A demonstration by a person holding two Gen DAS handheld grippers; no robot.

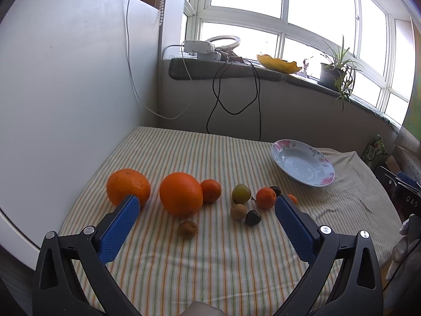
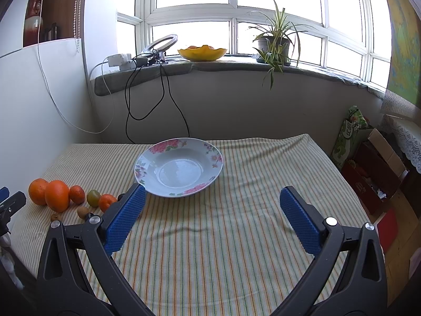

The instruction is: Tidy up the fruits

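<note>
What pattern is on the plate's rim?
Pink flowers with green leaves on the pale blue plate; clearest in the right wrist view.

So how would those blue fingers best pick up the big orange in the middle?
Probably around the widest part of the big orange, coming down from above and the near side. It is round and sits free on the striped cloth, and the left gripper is already open wide in front of it.

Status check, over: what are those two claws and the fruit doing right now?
Both hand-held grippers, left and right, open, empty. Fruits loose on cloth; plate empty. Nothing blocking.
</note>
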